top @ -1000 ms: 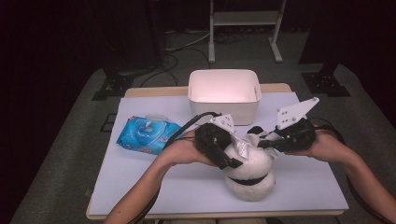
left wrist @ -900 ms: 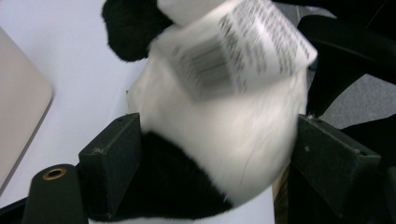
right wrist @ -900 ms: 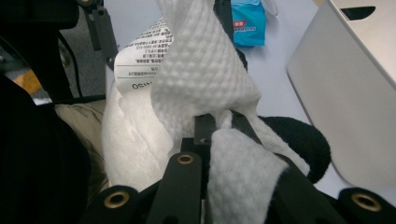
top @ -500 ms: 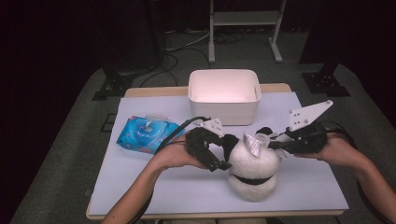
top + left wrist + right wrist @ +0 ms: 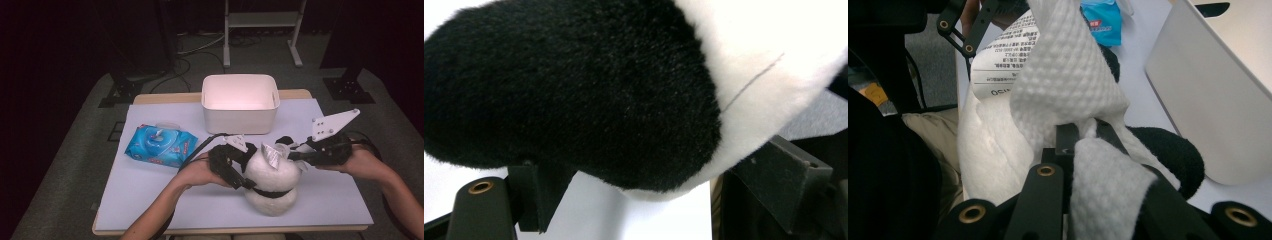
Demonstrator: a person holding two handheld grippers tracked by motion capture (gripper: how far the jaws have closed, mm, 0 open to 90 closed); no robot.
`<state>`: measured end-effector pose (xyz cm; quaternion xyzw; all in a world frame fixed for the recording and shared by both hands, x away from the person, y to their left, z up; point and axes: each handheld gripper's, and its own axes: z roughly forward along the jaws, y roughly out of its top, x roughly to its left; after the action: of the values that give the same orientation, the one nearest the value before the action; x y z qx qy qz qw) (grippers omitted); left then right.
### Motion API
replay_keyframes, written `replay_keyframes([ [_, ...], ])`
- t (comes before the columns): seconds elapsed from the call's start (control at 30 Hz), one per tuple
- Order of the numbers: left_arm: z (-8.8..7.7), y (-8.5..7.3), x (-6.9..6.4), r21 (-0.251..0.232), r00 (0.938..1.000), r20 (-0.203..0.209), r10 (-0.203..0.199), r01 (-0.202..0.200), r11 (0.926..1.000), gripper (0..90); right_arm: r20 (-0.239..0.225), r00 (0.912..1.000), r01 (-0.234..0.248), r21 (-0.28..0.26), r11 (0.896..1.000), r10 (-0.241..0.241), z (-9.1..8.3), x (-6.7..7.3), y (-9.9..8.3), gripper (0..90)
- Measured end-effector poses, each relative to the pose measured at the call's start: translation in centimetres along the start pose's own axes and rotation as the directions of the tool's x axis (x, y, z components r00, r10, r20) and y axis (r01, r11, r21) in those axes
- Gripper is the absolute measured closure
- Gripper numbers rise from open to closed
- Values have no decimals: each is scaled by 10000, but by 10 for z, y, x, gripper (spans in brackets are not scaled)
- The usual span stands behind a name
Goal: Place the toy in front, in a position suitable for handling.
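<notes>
Clamping the black-and-white plush toy (image 5: 270, 182) from its left, the left gripper (image 5: 235, 167) has wide jaws pressed against the black fur. Right gripper (image 5: 300, 155) is pinched tight on a white embossed wipe (image 5: 1073, 90), laid against the toy's top. Toy sits on the table (image 5: 150, 200), front centre, near the white bin (image 5: 240, 102); printed tag on top.

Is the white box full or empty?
Empty, as far as it shows. In the high view the box stands open-topped with bare pale walls and floor; its near inside corner is hidden by the front wall.
</notes>
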<state>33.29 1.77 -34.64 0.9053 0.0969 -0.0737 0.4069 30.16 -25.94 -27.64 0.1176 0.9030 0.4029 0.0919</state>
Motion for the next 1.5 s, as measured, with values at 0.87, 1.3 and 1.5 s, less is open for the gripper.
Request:
replay_keyframes([
  [0.87, -29, -2, 0, 78, 9987, -470, 191, -187, 9998, 154, -340, 9993, 161, -589, 9981, -182, 15, 2, 15, 823],
  [1.3, -10, 1, -6, -285, 9991, -261, 323, -330, 9990, 211, -427, 9966, 682, -617, 9958, -709, 15, 8, 32, 820],
  [1.5, -11, 2, -8, -95, 9981, -304, 534, -537, 9985, 225, -592, 9937, 920, -586, 9940, -955, 17, 12, 39, 821],
])
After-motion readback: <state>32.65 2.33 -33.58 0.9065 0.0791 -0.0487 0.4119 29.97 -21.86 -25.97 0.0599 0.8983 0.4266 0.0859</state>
